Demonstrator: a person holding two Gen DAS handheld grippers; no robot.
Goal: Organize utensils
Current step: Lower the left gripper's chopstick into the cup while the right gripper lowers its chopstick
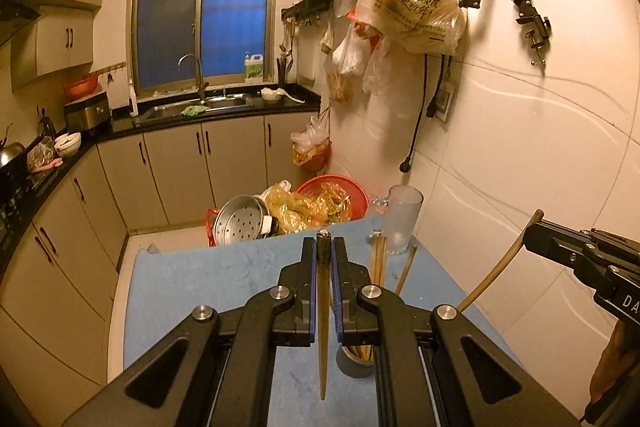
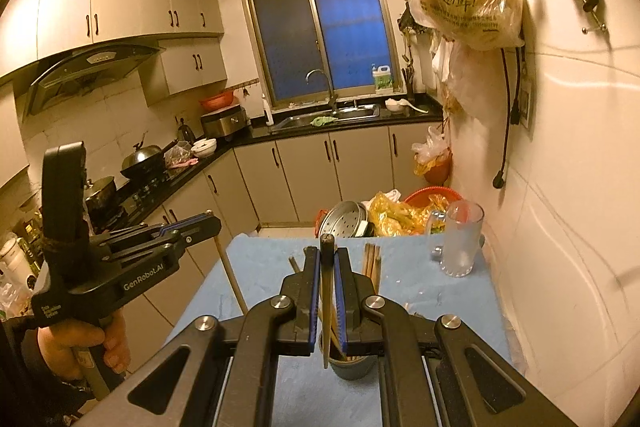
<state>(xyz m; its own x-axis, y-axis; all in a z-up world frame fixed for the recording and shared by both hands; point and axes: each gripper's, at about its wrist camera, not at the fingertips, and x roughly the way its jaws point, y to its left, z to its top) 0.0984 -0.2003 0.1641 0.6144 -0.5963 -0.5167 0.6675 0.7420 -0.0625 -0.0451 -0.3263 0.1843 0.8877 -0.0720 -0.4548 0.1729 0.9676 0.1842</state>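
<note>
Two grippers here, each clamped on one chopstick. The left gripper [image 1: 323,251] pinches a brown chopstick [image 1: 322,307] that hangs tip-down between its pads. The right gripper [image 2: 327,259] does the same with a darker chopstick [image 2: 327,291], its tip dangling just above the cup [image 2: 352,367].

That one grey cup sits right below both grippers on the blue mat [image 1: 200,287], with several more chopsticks standing in it; can't count them exactly. One glass mug [image 2: 460,239] stands ahead and to the right, near the wall, well clear. Past the table edge: a metal steamer [image 1: 240,221] and a red basket [image 1: 340,191].

Both grippers tilt downward, side by side. A hand [image 2: 80,347] grips the left one's handle.
</note>
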